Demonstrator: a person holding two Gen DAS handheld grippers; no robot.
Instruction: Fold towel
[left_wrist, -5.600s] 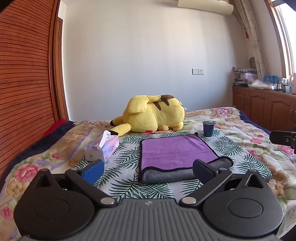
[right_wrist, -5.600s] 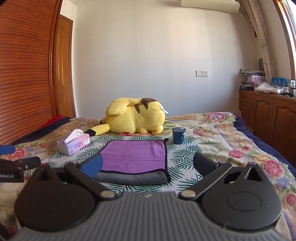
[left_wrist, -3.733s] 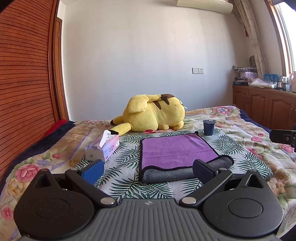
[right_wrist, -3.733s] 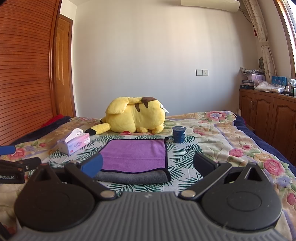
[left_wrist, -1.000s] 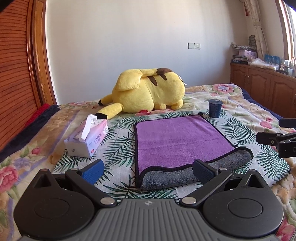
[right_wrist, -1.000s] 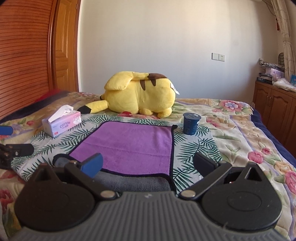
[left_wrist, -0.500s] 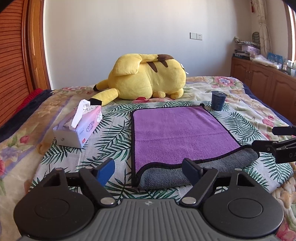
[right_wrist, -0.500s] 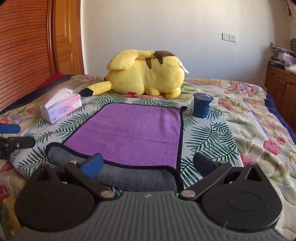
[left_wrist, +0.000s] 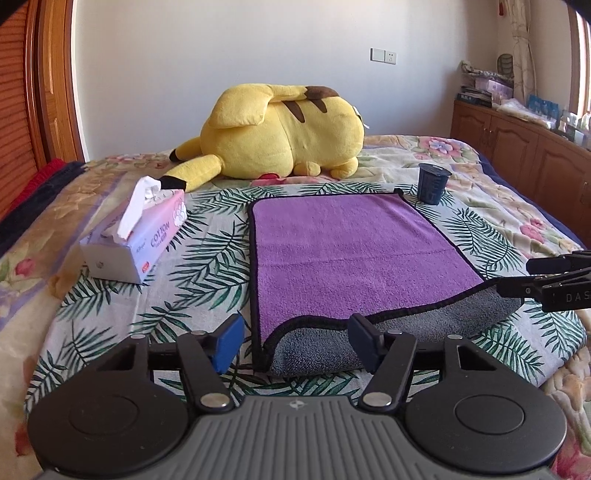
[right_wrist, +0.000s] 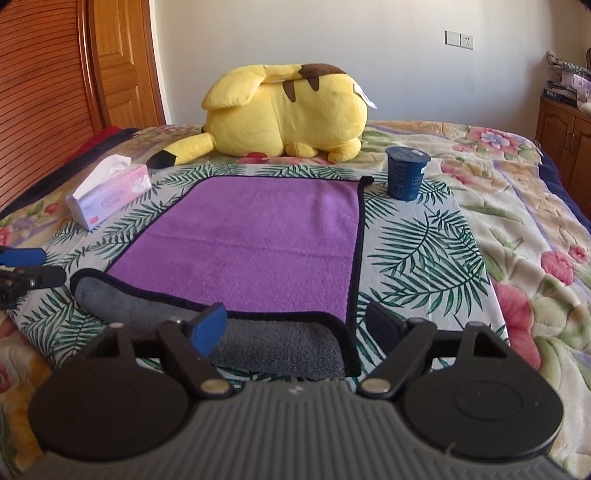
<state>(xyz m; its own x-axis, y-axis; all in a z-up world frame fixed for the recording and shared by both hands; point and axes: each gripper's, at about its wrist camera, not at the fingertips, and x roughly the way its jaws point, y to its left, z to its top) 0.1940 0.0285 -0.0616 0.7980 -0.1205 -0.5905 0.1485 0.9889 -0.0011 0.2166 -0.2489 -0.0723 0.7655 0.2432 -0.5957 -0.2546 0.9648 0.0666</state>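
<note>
A purple towel (left_wrist: 354, 254) with a black hem and a grey underside lies flat on the bed, its near edge turned up to show grey. It also shows in the right wrist view (right_wrist: 251, 243). My left gripper (left_wrist: 297, 341) is open, its jaws on either side of the towel's near left corner. My right gripper (right_wrist: 297, 325) is open, its jaws on either side of the towel's near right corner. The right gripper's fingers (left_wrist: 554, 280) show at the right edge of the left wrist view, by the towel's right corner. The left gripper's fingers (right_wrist: 22, 266) show at the left edge of the right wrist view.
A yellow plush toy (left_wrist: 284, 133) lies beyond the towel. A pink tissue box (left_wrist: 136, 243) stands left of the towel. A dark blue cup (left_wrist: 433, 184) stands at the towel's far right corner. Wooden cabinets (left_wrist: 517, 147) line the right wall.
Both grippers have moved forward and down to the towel's near edge. Both jaws have narrowed a little but stay open.
</note>
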